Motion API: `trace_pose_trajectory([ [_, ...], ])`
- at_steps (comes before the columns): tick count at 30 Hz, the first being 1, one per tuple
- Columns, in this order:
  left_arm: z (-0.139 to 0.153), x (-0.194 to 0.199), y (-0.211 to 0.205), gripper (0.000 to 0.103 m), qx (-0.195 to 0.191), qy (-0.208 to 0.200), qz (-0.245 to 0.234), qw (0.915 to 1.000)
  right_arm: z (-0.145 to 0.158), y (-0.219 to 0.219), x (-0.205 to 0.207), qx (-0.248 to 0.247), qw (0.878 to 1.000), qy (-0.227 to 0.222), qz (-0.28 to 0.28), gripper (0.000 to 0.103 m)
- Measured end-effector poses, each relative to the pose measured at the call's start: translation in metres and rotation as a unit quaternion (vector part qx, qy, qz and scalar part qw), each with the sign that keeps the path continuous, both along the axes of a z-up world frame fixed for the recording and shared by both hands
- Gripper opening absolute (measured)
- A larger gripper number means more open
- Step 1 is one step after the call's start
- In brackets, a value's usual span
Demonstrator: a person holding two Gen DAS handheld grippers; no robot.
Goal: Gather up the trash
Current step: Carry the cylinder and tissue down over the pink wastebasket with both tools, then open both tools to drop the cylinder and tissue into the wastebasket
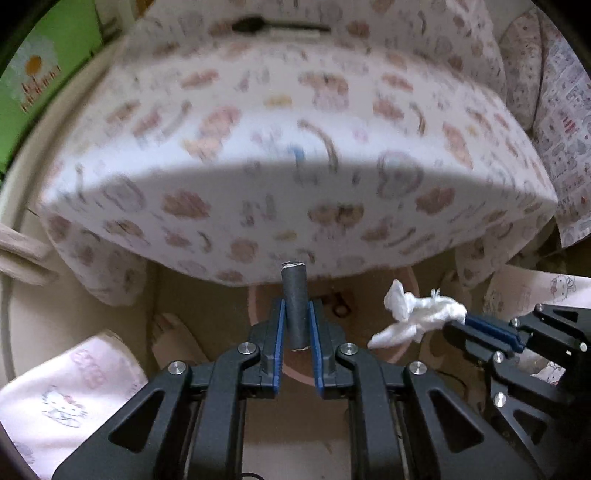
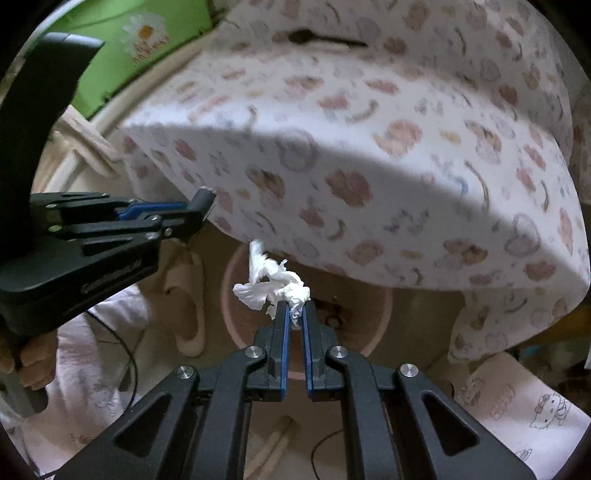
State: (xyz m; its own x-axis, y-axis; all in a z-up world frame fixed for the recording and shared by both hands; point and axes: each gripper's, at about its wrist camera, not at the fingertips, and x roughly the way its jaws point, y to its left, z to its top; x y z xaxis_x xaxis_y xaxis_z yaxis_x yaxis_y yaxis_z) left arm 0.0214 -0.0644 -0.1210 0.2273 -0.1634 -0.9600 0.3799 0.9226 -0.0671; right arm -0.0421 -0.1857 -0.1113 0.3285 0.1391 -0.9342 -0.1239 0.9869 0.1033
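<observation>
My left gripper (image 1: 297, 306) is shut on a dark grey paper tube (image 1: 295, 306) that stands upright between its blue pads, above a pink round bin (image 1: 266, 363) on the floor. My right gripper (image 2: 294, 306) is shut on a crumpled white tissue (image 2: 271, 286), held over the same pink bin (image 2: 236, 317). The right gripper (image 1: 461, 325) with the tissue (image 1: 417, 317) also shows at the right of the left wrist view. The left gripper (image 2: 201, 210) with the tube (image 2: 205, 195) shows at the left of the right wrist view.
A bed with a patterned white sheet (image 1: 295, 147) overhangs the bin. A black spoon-like object (image 1: 258, 26) lies on the bed. A beige slipper (image 2: 186, 302) lies left of the bin. Cartoon-cat printed fabric (image 1: 66, 398) and cables lie on the floor. A green box (image 2: 147, 37) stands behind.
</observation>
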Motion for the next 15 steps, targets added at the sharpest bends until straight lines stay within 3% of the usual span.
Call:
trace_pose_trajectory([
  [15,-0.056,0.011,-0.007,0.015,0.050,0.041,0.010,0.9979,-0.049,-0.024,0.023,-0.044,0.995,0.053,-0.070,0.007],
])
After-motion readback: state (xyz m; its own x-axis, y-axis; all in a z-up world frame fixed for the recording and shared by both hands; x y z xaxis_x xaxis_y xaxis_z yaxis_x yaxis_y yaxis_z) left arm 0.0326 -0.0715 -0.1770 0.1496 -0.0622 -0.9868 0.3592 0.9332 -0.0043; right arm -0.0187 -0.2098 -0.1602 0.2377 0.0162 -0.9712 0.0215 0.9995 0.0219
